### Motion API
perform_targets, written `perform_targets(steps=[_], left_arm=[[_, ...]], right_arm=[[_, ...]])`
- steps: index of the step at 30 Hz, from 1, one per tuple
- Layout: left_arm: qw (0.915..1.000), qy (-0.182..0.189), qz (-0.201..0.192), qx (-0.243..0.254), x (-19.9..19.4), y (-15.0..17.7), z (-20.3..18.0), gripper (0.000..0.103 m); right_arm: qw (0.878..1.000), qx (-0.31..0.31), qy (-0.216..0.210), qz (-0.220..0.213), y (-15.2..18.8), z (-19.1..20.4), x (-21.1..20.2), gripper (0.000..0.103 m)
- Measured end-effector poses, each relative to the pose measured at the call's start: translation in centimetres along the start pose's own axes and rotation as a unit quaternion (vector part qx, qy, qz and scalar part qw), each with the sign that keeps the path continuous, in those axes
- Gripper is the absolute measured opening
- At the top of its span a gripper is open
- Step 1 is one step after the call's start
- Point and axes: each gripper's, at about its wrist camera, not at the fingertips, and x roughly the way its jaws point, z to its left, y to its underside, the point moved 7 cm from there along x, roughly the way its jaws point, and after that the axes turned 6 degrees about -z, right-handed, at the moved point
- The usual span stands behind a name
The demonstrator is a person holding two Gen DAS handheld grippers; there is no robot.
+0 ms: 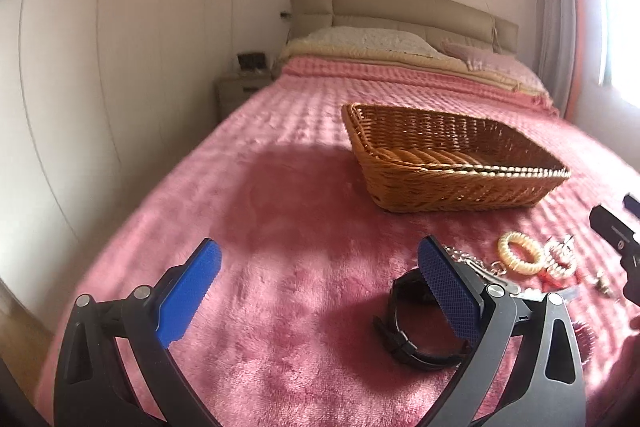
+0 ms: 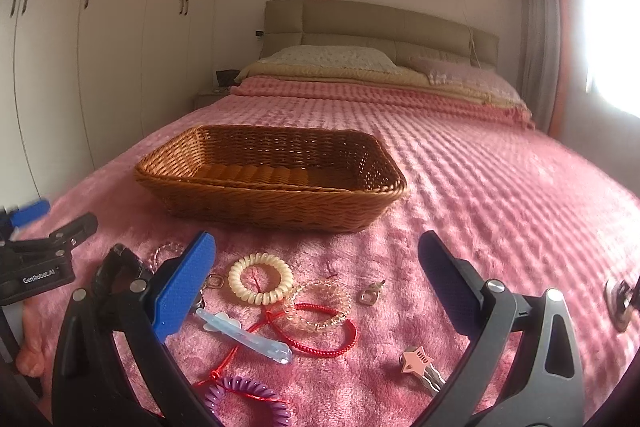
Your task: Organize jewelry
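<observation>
An empty brown wicker basket (image 1: 448, 163) (image 2: 272, 183) sits on the pink bed. My left gripper (image 1: 320, 267) is open and empty, low over the blanket; a black watch (image 1: 412, 327) lies by its right finger. My right gripper (image 2: 316, 259) is open and empty above a scatter of jewelry: a cream spiral hair tie (image 2: 260, 277) (image 1: 520, 253), a clear beaded bracelet (image 2: 320, 307), a red cord bracelet (image 2: 324, 343), a pale blue hair clip (image 2: 244, 335), a purple spiral tie (image 2: 248, 399), a pink star clip (image 2: 420, 361) and a small metal charm (image 2: 370, 293).
The pink blanket (image 1: 280, 227) covers the bed, with pillows and a beige headboard (image 2: 380, 27) at the far end. White wardrobes (image 1: 100, 47) line the left wall. A nightstand (image 1: 240, 87) stands beside the bed. A bright window (image 2: 612, 39) is at right.
</observation>
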Motion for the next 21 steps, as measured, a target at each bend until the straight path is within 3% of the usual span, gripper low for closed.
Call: perform_targets(steps=[8, 12, 17, 19, 21], left_arm=[[0.9995, 0.023, 0.01, -0.022, 0.1, 0.2, 0.8, 0.095], [0.9988, 0.034, 0.023, -0.028, -0.3, 0.2, 0.9, 0.088], [0.9975, 0.054, 0.03, -0.035, -2.4, 0.4, 1.0, 0.083], [0.9969, 0.061, 0.035, -0.037, -3.2, 0.6, 1.0, 0.079], [0.9959, 0.072, 0.043, -0.034, -3.8, 1.1, 0.7, 0.068]], right_arm=[[0.999, -0.009, 0.038, -0.003, 0.1, -1.0, -0.3, 0.096], [0.999, -0.013, 0.024, 0.025, 0.2, -0.9, -0.2, 0.074], [0.998, -0.017, -0.001, 0.064, 1.4, -1.5, -2.0, 0.059], [0.996, -0.028, -0.011, 0.08, 2.3, -1.0, -2.9, 0.048], [0.994, -0.032, -0.03, 0.099, 3.6, -0.2, -3.9, 0.041]])
